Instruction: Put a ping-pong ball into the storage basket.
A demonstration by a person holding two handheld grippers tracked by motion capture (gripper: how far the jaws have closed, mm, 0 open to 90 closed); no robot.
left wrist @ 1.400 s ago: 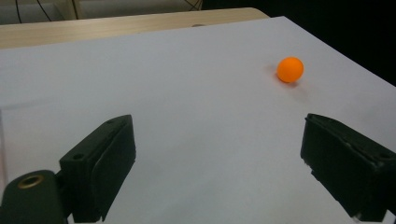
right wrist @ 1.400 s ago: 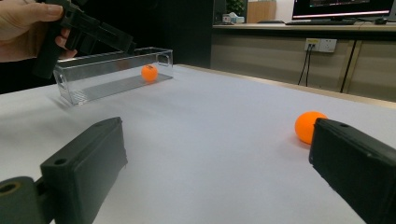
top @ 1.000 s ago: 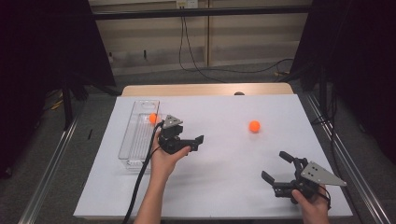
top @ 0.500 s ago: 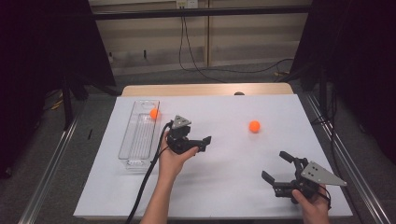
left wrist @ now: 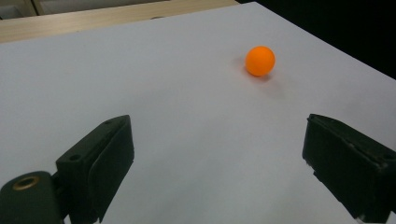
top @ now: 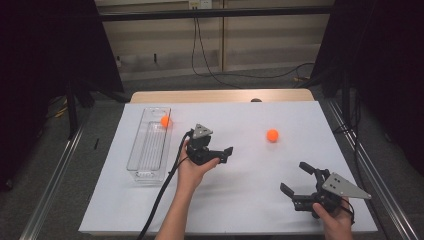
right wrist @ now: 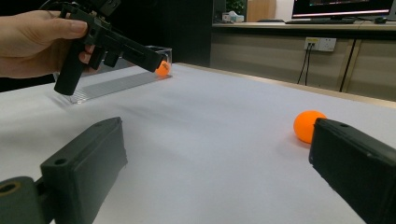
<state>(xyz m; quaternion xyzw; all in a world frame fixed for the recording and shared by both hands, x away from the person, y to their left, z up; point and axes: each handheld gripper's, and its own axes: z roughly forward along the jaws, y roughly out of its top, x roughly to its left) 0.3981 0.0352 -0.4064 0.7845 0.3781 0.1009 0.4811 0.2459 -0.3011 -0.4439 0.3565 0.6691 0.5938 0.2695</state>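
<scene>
Even overhead light brightens the white surface (top: 250,190); its surroundings stay dark. Shadows are soft. Near fingers (left wrist: 98,163) look slightly blurred.

2 bare forearms reach in from the near edge, no sleeves showing. The left gripper (top: 224,153) is a black pistol-shaped unit topped by a grey 3-cornered plate, with a black cable trailing off its rear. The right gripper (top: 298,179) is black too, with a larger grey plate bearing small dark holes. Its blocky jaws carry round screw holes.

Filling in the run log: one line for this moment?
left gripper: open, empty | right gripper: open, empty | loose ball: on table | other ball: in tray
</scene>
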